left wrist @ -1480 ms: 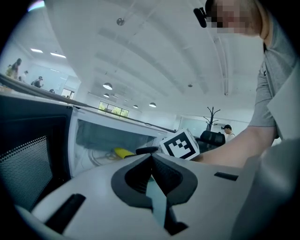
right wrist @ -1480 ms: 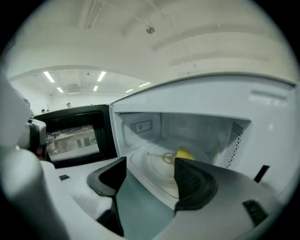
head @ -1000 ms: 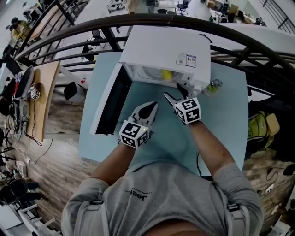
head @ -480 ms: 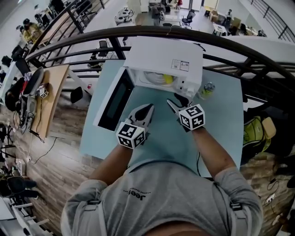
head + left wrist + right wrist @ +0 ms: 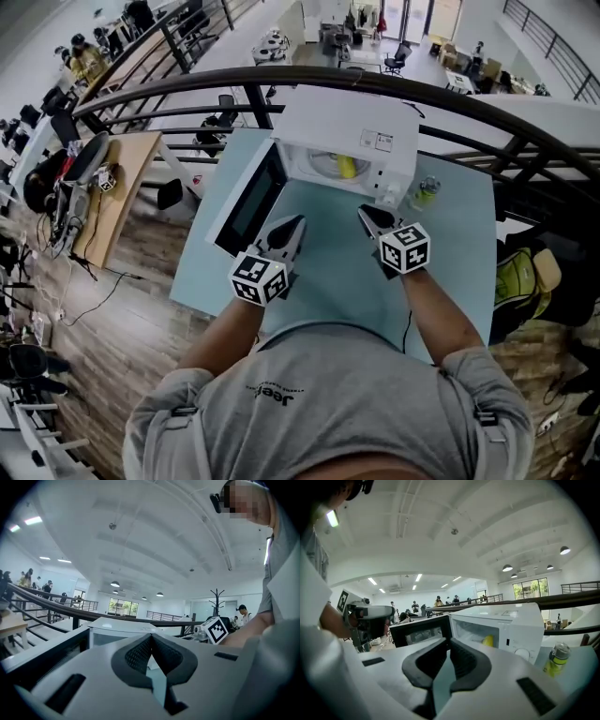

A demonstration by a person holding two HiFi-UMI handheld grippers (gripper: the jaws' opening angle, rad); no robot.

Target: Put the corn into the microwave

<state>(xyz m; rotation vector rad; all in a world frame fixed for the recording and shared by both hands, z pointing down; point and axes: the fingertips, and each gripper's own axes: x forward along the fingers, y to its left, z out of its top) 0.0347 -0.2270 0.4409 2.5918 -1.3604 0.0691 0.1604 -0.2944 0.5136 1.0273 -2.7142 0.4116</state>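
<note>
**Corn inside open microwave; both grippers empty in front of it**

Work surface: a pale blue table (image 5: 450, 244) beside a dark railing (image 5: 281, 80).

Microwave (image 5: 352, 127): white, and stands at the table's far edge. Its door (image 5: 248, 202) hangs fully open and reaches toward the table's left edge. In the right gripper view the cavity of the microwave (image 5: 511, 625) is open to sight, with the dark-windowed door (image 5: 419, 632) swung out to its left.

Corn (image 5: 346, 167): yellow, lying inside the microwave cavity, toward its right side. The right gripper view shows the corn (image 5: 488, 641) just behind the front opening. No gripper touches it.

Left gripper (image 5: 292, 225): held over the middle of the table, on the near side of the open door, pointing toward the microwave. In its own view the left gripper (image 5: 151, 637) has its pads pressed together with nothing between them.

Right gripper (image 5: 370, 217): held over the table in front of the microwave's right half, well apart from the left one. In its own view the right gripper (image 5: 449, 644) has its jaws closing. The pads already meet at the tips and nothing is between them.

Other item: a green-and-yellow can (image 5: 424, 192) stands upright near the table's far right, just beside the microwave's right wall. It also shows in the right gripper view as the can (image 5: 557, 660).
</note>
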